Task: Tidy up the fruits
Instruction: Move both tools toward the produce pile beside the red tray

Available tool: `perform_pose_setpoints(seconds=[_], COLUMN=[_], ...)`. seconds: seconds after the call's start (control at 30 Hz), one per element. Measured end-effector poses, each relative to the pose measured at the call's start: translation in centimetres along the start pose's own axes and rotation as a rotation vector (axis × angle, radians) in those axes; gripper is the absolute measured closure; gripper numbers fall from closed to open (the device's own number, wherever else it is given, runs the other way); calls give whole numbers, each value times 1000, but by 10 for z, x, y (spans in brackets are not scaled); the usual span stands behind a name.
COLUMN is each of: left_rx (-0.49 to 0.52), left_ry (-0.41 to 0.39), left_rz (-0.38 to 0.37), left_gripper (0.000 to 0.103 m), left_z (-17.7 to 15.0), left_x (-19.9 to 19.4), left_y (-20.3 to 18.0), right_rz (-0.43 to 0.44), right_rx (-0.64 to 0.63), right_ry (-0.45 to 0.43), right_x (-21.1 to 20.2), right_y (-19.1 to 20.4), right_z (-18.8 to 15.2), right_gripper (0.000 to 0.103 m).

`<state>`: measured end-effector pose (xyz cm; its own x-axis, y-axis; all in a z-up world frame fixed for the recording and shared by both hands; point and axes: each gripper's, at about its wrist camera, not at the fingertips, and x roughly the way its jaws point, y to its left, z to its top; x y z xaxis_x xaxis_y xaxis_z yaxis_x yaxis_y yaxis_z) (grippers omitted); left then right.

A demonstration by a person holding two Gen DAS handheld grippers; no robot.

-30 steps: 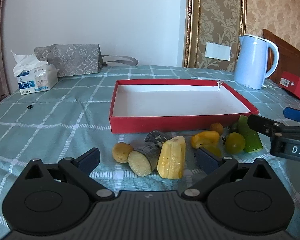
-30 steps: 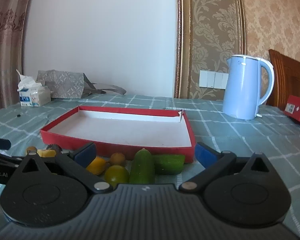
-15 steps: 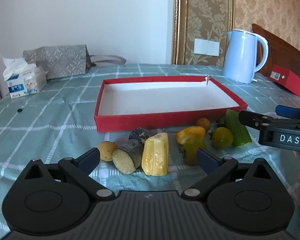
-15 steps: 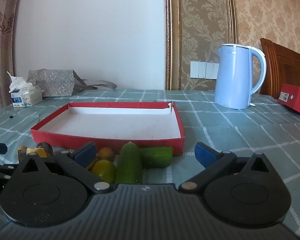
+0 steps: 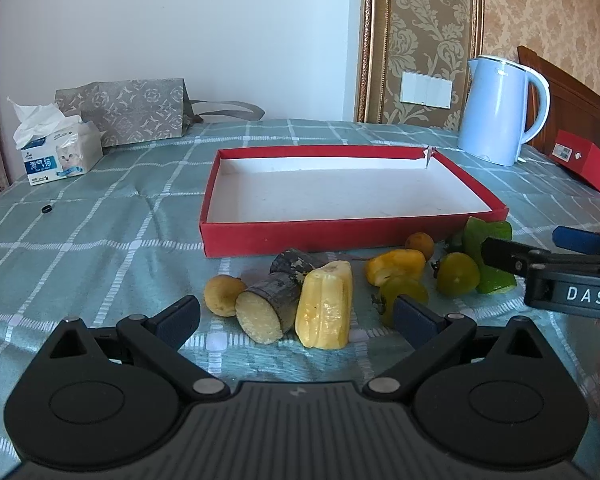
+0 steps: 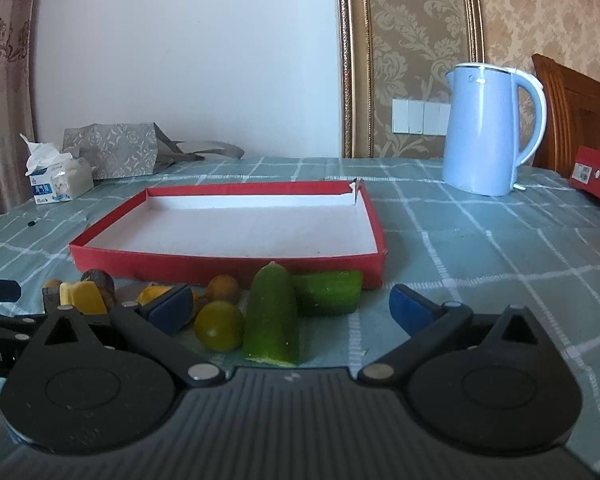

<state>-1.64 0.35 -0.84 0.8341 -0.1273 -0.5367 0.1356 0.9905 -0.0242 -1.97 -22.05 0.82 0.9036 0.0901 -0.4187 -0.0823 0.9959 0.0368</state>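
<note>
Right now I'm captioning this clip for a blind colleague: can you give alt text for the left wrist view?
The open left gripper points at cut fruit pieces on a green checked tablecloth: a yellow wedge and a dark-skinned chunk lie nearest. Behind them sits an empty red tray, with a blue kettle beyond and the right gripper entering from the right.

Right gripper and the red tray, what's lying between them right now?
In the right wrist view, two green cucumber pieces: one points toward the open right gripper, the other lies crosswise against the red tray.
</note>
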Motion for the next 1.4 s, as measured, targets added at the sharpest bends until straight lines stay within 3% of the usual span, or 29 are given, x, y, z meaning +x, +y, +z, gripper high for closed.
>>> perform_pose_setpoints(seconds=[0.43,1.4], left_rx=[-1,-8], left_ry=[6,15], left_rz=[5,-10], left_gripper=[0,0], left_z=[-2,-8], left_x=[2,5], left_y=[3,8], right_rz=[8,1], right_rx=[33,45], right_ry=[-37,-21], right_x=[-2,1], right_y=[-5,-5], right_z=[3,1], right_gripper=[0,0])
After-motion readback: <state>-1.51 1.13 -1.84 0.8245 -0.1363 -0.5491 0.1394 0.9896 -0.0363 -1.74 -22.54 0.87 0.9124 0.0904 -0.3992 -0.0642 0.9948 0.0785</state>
